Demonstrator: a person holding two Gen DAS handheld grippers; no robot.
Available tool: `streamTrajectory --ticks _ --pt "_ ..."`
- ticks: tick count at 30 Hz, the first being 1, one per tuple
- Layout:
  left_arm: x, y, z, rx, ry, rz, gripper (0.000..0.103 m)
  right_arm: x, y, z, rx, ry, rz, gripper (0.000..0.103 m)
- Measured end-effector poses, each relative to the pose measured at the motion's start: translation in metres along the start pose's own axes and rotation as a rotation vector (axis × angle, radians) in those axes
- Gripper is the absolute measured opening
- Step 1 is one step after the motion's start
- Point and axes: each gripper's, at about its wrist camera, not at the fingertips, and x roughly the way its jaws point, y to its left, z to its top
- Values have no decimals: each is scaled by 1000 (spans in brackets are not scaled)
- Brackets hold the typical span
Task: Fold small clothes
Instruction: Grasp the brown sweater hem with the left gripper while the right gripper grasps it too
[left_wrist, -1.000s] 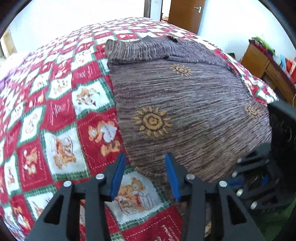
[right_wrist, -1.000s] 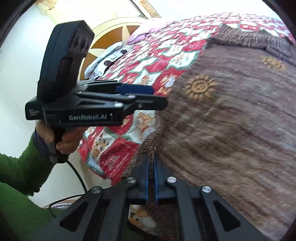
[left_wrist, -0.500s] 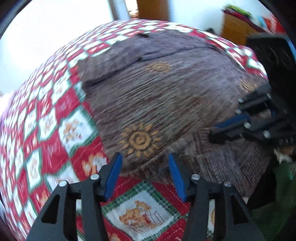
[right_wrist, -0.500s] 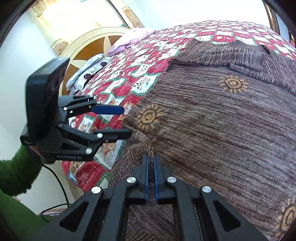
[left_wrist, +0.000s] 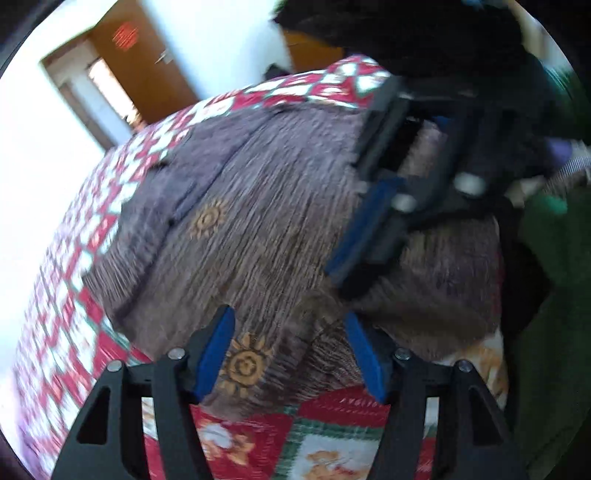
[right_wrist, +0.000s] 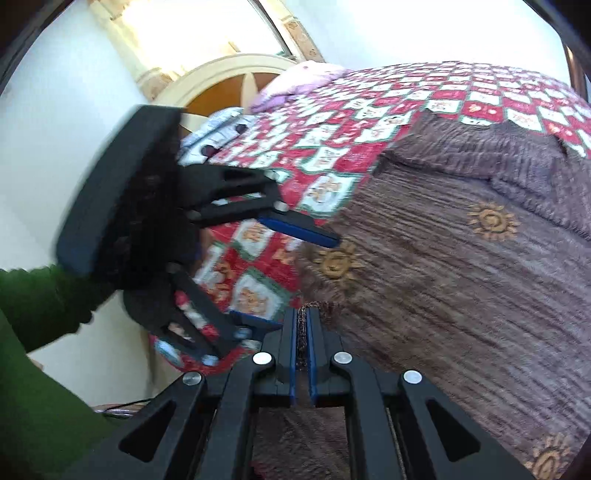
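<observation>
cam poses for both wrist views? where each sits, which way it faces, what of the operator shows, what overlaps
Left wrist: sits behind the open left gripper, faces across the bed toward the orange door; brown sun-print sweater fills the centre, right gripper enters from upper right, green sleeve at right.
Right wrist: sits behind the right gripper, shut on the sweater's hem, faces toward the headboard; left gripper and green sleeve at left.
Shared: the sweater, the red teddy-bear quilt, and each view shows the other gripper.

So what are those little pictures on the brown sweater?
Orange suns on the sweater, clearest in the right wrist view.
</observation>
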Motion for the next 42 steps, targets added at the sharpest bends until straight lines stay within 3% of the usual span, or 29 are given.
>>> streamTrajectory --ticks 6,13,15,16,17,18,21,24,27,29,30,31,36,42 --pt "-7 -7 0 97 -9 -96 65 0 -19 -6 60 19 6 4" --pt "8 -27 16 296 -29 -180 65 -12 -4 -8 76 -5 141 4" --pt "12 -36 18 348 -3 -219 62 -15 1 -7 67 -10 161 4" --pt "15 -40 18 357 15 -232 44 -16 2 -6 64 -14 171 4" --pt "18 -41 17 352 37 -254 16 -17 3 -6 62 -17 177 4" --pt "24 -42 16 325 68 -277 8 -17 3 -7 63 -23 185 4" --pt "30 -39 8 247 84 -273 8 -20 0 -8 76 -42 191 4" --pt "23 -30 1 101 29 -278 8 -31 -4 -11 93 -79 184 5" --pt "19 -18 -8 -69 -13 -250 8 -60 -24 -18 191 -153 184 6" --pt "19 -8 -16 -176 -28 -241 8 -94 -43 -32 271 -213 96 25" --pt "18 -2 -22 -251 -48 -238 8 -109 -51 -39 301 -230 42 52" --pt "16 3 -27 -317 -69 -232 8 -126 -58 -49 335 -247 -22 70" --pt "2 31 -42 -577 -212 -190 8 -210 -74 -116 479 -240 -361 71" --pt "-5 51 -57 -771 -333 -160 8 -211 -57 -155 510 -131 -490 57"
